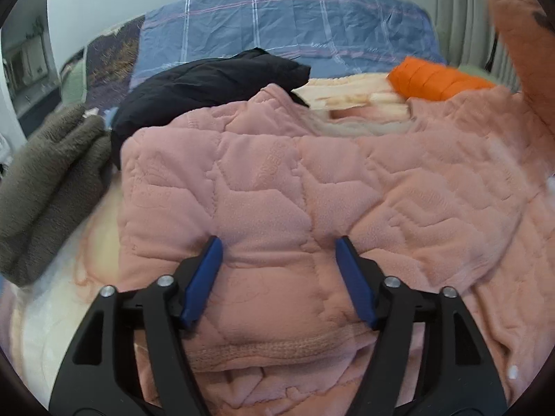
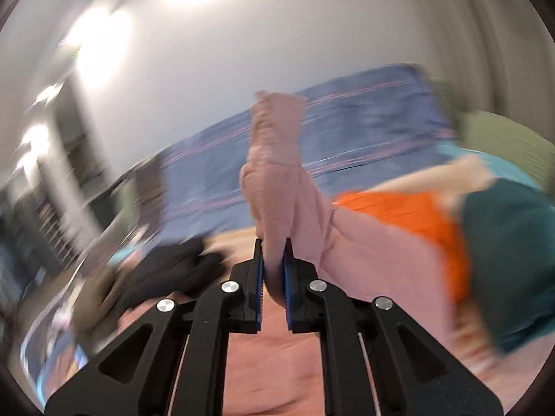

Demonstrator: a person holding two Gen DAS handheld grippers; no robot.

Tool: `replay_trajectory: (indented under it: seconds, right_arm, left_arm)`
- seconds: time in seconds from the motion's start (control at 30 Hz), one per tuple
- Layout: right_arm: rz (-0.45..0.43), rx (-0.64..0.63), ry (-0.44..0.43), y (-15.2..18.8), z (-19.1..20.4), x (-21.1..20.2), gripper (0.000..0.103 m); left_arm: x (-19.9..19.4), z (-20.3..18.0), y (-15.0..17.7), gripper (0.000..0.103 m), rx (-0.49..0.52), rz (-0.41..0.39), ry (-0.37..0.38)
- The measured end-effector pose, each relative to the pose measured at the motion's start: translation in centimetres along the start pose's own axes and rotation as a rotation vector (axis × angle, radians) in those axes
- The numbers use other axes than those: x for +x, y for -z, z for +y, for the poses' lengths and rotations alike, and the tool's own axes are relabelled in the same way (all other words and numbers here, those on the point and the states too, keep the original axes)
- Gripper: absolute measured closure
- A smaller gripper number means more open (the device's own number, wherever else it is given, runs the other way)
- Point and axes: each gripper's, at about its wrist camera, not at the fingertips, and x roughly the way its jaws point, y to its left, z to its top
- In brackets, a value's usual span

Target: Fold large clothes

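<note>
A pink quilted fleece jacket (image 1: 312,180) lies spread across the bed, its ribbed hem nearest the left wrist camera. My left gripper (image 1: 279,242) stands open just above the jacket's lower part, blue pads wide apart, nothing pinched between them. In the blurred right wrist view my right gripper (image 2: 274,246) is shut on a pink sleeve (image 2: 274,159) of the same jacket, which sticks up beyond the pads. That lifted sleeve (image 1: 520,45) also shows at the far right of the left wrist view.
A black garment (image 1: 208,83) and a grey-brown fleece (image 1: 45,187) lie to the left. An orange puffer piece (image 1: 437,79) and cream fabric (image 1: 350,97) sit behind the jacket. A blue checked sheet (image 1: 295,24) covers the far bed. A teal garment (image 2: 510,242) lies right.
</note>
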Motion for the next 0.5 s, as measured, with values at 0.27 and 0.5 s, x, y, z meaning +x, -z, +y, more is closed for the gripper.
replay_trajectory:
  seconds: [0.27,0.5]
  right_arm:
    - [0.393,-0.077,-0.089,12.1,7.5,9.7,0.083]
    - [0.423,-0.092,-0.13,13.5,7.5,8.7,0.066]
  left_arm:
    - [-1.3,1.7,0.2,0.018,-0.084,-0.06,0.171]
    - [-2.8,2.3,-0.8,0.013,-0.188,-0.078,0.429]
